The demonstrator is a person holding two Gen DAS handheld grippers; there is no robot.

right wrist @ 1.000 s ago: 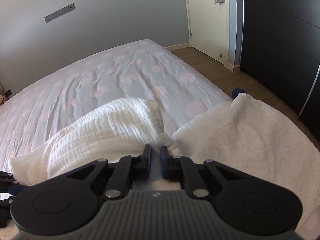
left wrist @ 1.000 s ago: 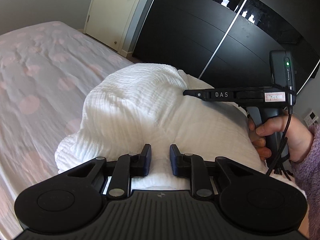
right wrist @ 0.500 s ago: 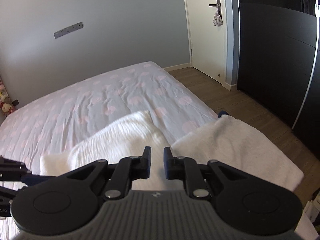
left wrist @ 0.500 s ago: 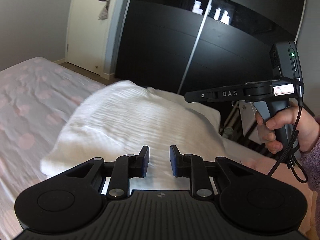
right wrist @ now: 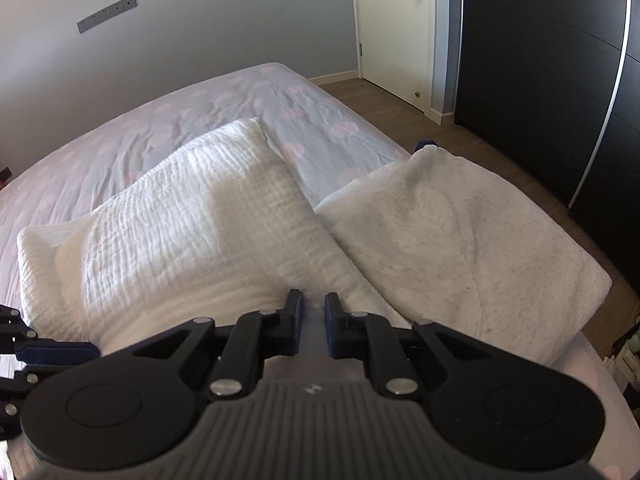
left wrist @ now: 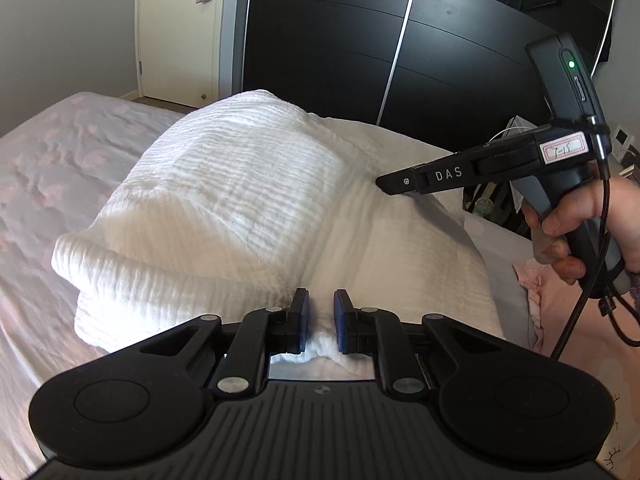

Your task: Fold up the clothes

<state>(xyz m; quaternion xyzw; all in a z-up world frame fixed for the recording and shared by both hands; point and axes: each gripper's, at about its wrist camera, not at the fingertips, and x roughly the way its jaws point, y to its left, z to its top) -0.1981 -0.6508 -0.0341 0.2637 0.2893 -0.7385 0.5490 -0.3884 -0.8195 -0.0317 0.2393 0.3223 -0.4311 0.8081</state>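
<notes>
Black plastic fingers with blue pads are seen at the bottom centre of the left wrist view, where the left gripper (left wrist: 320, 322) is parted by a narrow gap. A bunched edge of the white ribbed, crinkled cloth garment (left wrist: 224, 200) lies between the pads, though whether it is actually pinched cannot be told. The garment is spread upward from there as a folded mound across the middle of the frame, laid on the grey bedsheet with pale pink spots (left wrist: 48, 160).

At the right of that frame the right gripper (left wrist: 386, 184) is held side-on by a hand (left wrist: 592, 216), its tip resting at the garment's right side. In the right wrist view the right gripper (right wrist: 313, 330) is likewise slightly parted, with only a smooth grey surface showing in the gap and nothing gripped. The garment (right wrist: 192, 216) fills the left centre, and a white fleecy folded blanket (right wrist: 460, 232) lies just beside it at the right. A black glossy wardrobe (left wrist: 400, 40) fills the upper right, a white door (left wrist: 176, 28) the upper left.
</notes>
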